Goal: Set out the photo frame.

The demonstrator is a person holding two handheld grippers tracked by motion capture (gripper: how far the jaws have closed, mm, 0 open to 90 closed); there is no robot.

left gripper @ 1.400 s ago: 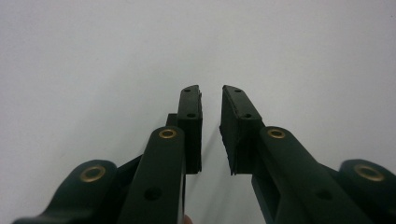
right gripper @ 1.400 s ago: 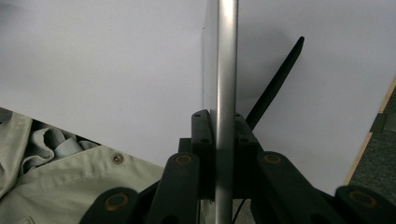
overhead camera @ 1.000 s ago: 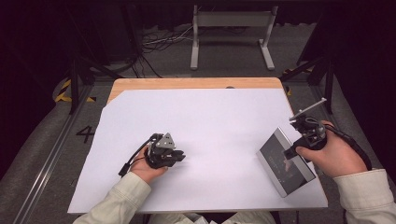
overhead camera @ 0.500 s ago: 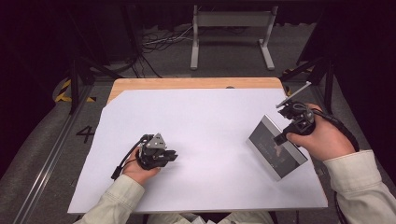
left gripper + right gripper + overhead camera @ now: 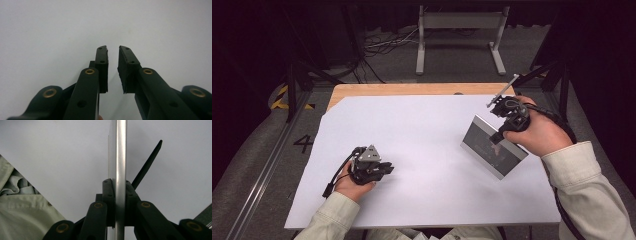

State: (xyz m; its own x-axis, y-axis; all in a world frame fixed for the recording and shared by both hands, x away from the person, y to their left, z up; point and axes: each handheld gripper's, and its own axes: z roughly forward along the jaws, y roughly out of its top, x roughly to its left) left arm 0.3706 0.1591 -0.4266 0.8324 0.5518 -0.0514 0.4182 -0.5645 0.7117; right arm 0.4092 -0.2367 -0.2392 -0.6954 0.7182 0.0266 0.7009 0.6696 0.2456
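A silver-framed picture frame point(image 5: 493, 146) with a dark glass face hangs tilted above the right side of the white table sheet point(image 5: 427, 140). My right gripper point(image 5: 501, 136) is shut on its upper edge. In the right gripper view the silver frame edge point(image 5: 121, 150) runs straight up between the pads of the right gripper point(image 5: 116, 182), and a black back stand point(image 5: 147, 165) juts out to the right. My left gripper point(image 5: 384, 170) rests low over the sheet at the near left, pointing right. In the left gripper view the left gripper point(image 5: 113, 50) stands open by a narrow gap, with nothing in it.
The white sheet covers a wooden tabletop point(image 5: 412, 89) whose bare strip shows along the far edge. Beyond the table, a metal stand point(image 5: 459, 20) and cables point(image 5: 382, 45) lie on the dark floor. A light sleeve point(image 5: 22, 207) shows at the lower left of the right gripper view.
The right hand has carried the frame up, farther from the person and a little leftward. The left hand has slid slightly to the left over the sheet.
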